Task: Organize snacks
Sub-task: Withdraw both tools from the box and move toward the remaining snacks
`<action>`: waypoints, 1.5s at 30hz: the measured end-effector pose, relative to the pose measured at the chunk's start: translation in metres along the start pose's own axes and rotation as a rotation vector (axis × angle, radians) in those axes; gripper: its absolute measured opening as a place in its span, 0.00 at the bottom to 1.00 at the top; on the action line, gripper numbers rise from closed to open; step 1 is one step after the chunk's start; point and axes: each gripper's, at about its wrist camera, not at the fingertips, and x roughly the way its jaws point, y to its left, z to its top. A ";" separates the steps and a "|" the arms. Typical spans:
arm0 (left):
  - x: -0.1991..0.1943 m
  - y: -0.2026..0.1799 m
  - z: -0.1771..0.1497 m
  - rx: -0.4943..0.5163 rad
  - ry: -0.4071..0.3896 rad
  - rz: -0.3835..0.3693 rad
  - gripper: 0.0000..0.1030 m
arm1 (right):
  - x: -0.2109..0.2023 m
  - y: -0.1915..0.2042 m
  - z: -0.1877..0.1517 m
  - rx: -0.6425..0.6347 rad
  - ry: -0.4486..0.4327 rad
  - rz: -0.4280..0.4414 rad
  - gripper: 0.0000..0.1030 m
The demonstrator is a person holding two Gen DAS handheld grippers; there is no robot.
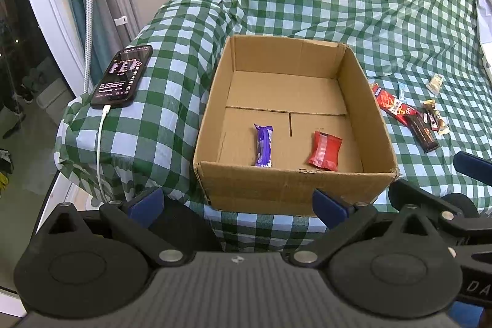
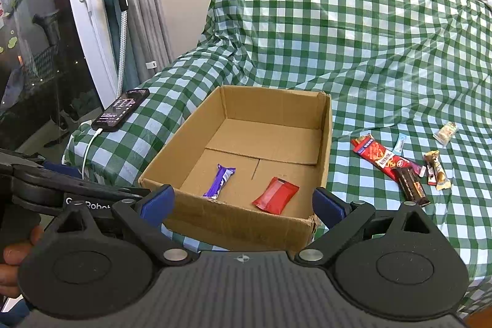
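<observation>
An open cardboard box (image 1: 215, 100) (image 2: 172, 143) sits on the green checked cloth. Inside it lie a purple snack bar (image 1: 263, 146) (image 2: 220, 180) and a red packet (image 1: 325, 150) (image 2: 275, 194). To the right of the box, loose snacks lie on the cloth: a long red bar (image 1: 392, 104) (image 2: 379, 157), a dark brown bar (image 1: 422, 129) (image 2: 412, 185), a beige wrapped bar (image 1: 436, 116) (image 2: 437, 169), a small blue sachet (image 2: 400, 143) and a pale packet (image 1: 435, 83) (image 2: 446, 132). My left gripper (image 1: 238, 202) and right gripper (image 2: 243, 202) both stand open and empty before the box's near wall.
A phone (image 1: 123, 76) (image 2: 121, 109) on a white charging cable (image 1: 100, 149) lies on the covered armrest left of the box. A window frame and curtains stand at the far left. The other gripper's blue finger (image 1: 473, 166) shows at the right edge; a hand (image 2: 12, 263) holds the left one.
</observation>
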 end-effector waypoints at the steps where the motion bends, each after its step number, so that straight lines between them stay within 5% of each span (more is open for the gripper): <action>1: 0.001 0.000 0.000 0.001 0.002 0.000 1.00 | 0.001 0.000 0.000 0.002 0.003 0.000 0.93; 34: 0.042 -0.022 0.014 0.066 0.101 0.044 1.00 | 0.039 -0.028 -0.009 0.087 0.086 0.041 0.93; 40: 0.052 -0.036 0.036 0.069 0.111 0.050 1.00 | 0.041 -0.067 -0.001 0.190 0.042 0.003 0.93; 45: 0.060 -0.059 0.060 0.094 0.102 0.052 1.00 | 0.053 -0.138 0.004 0.295 0.010 -0.124 0.94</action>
